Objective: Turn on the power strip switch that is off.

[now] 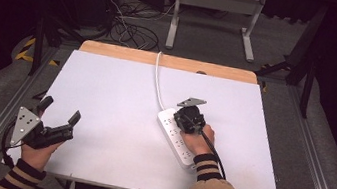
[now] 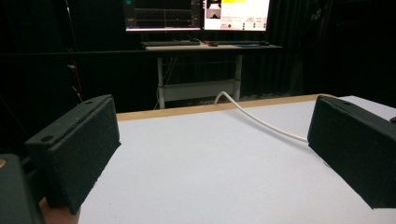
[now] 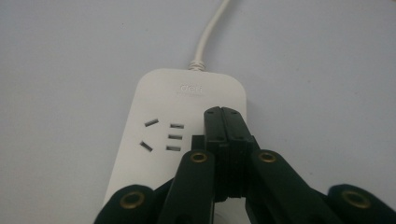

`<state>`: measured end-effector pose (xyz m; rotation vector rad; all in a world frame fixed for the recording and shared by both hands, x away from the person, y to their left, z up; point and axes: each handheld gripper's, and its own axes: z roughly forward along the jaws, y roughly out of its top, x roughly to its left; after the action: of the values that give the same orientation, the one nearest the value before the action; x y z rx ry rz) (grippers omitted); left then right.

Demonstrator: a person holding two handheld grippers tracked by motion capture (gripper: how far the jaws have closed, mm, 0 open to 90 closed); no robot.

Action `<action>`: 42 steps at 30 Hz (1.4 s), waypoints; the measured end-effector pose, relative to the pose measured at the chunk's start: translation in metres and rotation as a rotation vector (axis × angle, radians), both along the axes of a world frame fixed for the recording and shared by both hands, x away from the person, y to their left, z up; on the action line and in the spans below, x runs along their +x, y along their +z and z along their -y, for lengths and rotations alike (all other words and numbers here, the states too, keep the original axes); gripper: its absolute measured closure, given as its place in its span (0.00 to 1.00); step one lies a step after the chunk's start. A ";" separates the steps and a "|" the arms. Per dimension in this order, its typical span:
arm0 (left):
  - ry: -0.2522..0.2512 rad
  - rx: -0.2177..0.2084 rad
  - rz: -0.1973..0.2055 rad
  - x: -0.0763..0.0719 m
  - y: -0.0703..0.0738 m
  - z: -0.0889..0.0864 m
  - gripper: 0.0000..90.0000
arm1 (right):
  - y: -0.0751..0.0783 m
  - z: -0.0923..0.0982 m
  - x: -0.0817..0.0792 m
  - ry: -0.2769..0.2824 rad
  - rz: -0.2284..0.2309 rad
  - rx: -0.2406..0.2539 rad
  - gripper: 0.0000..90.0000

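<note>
Closed jaws are presented by the right gripper [image 3: 224, 114]: in the right gripper view the two black jaws are pressed flat together with nothing held between them, and their joined tips are set over the top face of the white power strip [image 3: 159, 140], beside a group of socket slots. Whether the tips press the face or hover just above it cannot be determined. In the high view the right gripper [image 1: 189, 118] is seen over the far end of the power strip [image 1: 176, 138], which lies at an angle on the right half of the white table [image 1: 112, 116], and the right hand [image 1: 198, 140] rests over its middle.

Nearer the left front corner, the left gripper [image 1: 59, 113] is held apart from the work, its jaws spread wide with nothing between them. In the left gripper view only bare table surface is found between those jaws.

Farther off, the white cord [image 1: 158, 80] is led from the far end of the strip across the table and over its wooden far edge [image 1: 169, 60]. No plug is seen in any visible socket.

As a judgement, the work is at a contact stage on the strip: the approach is completed, while any pressing, shifting or repositioning remains to be carried out, and the left gripper has yet to be engaged.
</note>
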<state>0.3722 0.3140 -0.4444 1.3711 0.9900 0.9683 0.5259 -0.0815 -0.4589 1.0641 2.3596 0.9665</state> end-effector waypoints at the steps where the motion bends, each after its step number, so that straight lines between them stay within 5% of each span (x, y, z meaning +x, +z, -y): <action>1: 0.000 0.001 0.001 0.000 0.000 0.000 0.03 | 0.000 0.000 0.000 0.000 0.000 0.000 1.00; 17: -0.002 -0.007 0.001 0.001 0.000 0.000 0.03 | 0.002 -0.002 -0.002 -0.012 0.025 -0.027 1.00; 26: -0.001 -0.008 0.005 0.001 0.001 -0.001 0.03 | 0.020 0.002 -0.012 0.014 0.152 0.055 1.00; 29: -0.002 -0.007 0.009 0.001 0.001 0.000 0.03 | 0.026 0.007 -0.017 0.010 0.202 0.112 1.00; 34: -0.006 -0.011 0.009 0.003 0.001 0.001 0.03 | 0.040 0.031 -0.030 -0.027 0.331 0.286 1.00; 42: -0.011 -0.013 0.019 0.007 0.002 0.004 0.04 | 0.049 0.058 -0.051 -0.070 0.453 0.353 1.00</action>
<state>0.3790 0.3097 -0.4421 1.3523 0.9721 0.9636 0.4748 -0.1391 -0.4096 0.9159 1.8171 1.4589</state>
